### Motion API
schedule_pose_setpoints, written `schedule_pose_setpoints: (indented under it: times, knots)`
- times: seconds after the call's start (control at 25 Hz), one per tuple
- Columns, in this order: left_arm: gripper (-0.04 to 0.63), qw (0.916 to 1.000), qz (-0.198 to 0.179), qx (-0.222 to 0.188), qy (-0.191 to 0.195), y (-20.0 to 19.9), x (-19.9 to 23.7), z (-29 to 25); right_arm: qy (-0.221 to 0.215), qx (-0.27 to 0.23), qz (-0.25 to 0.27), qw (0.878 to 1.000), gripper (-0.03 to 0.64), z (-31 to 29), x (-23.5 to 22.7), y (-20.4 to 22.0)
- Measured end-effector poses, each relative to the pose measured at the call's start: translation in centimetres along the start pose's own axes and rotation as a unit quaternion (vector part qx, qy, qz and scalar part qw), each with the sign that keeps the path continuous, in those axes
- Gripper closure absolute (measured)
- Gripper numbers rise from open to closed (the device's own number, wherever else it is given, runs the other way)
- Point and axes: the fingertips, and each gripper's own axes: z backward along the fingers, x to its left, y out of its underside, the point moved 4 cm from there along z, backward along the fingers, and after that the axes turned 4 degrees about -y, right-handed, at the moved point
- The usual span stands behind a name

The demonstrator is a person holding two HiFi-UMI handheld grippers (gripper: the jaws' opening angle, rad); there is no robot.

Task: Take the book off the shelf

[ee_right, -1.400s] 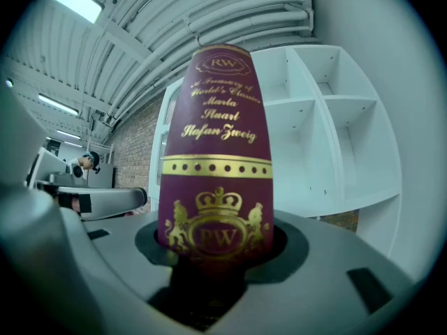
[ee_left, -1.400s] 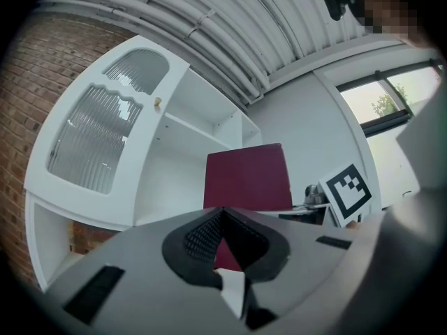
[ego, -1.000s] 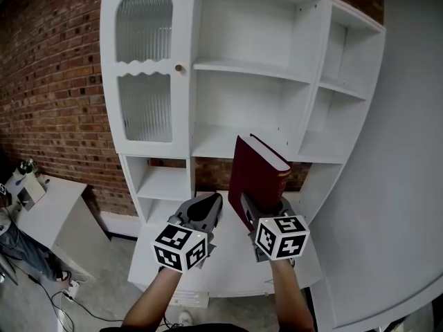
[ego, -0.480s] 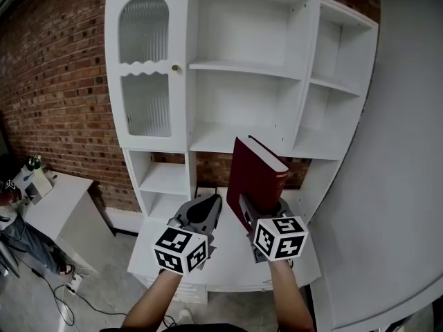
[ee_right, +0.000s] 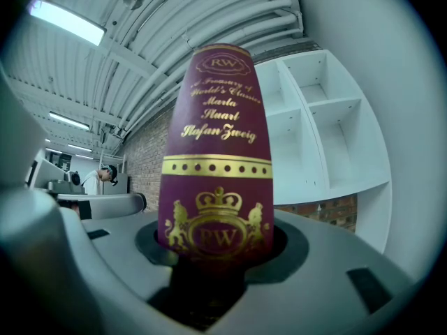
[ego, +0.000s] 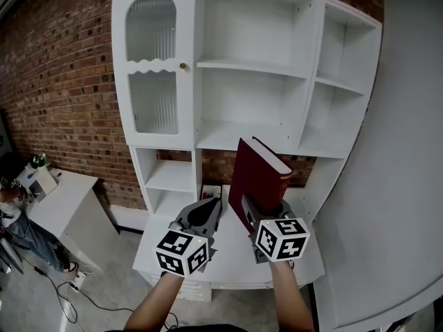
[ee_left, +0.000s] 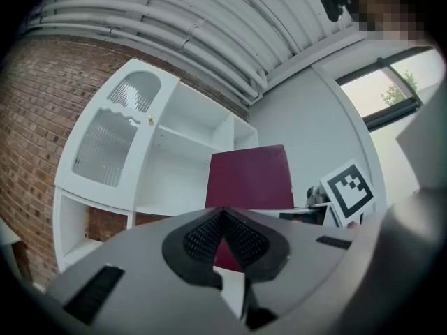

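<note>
At lower centre of the head view, the right gripper (ego: 261, 211) clamps the maroon book (ego: 257, 175) upright before the white shelf unit (ego: 250, 66); the left gripper (ego: 206, 211) beside it seems closed and empty.

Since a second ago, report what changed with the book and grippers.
Nothing was grasped or released. Only the white shelf unit drifts slightly rightward in the head view, probably the camera shifting. The right gripper still clamps the maroon book upright in front of it; the left gripper stays shut, empty.
</note>
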Motion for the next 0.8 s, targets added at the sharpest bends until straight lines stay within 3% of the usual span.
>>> schedule_pose_setpoints:
  times: [0.8]
  knots:
    - [0.588, 0.9997, 0.01, 0.002, 0.023, -0.9, 3.4, 2.8, 0.023, -0.012, -0.002, 1.0, 0.383, -0.8, 4.4, -0.1]
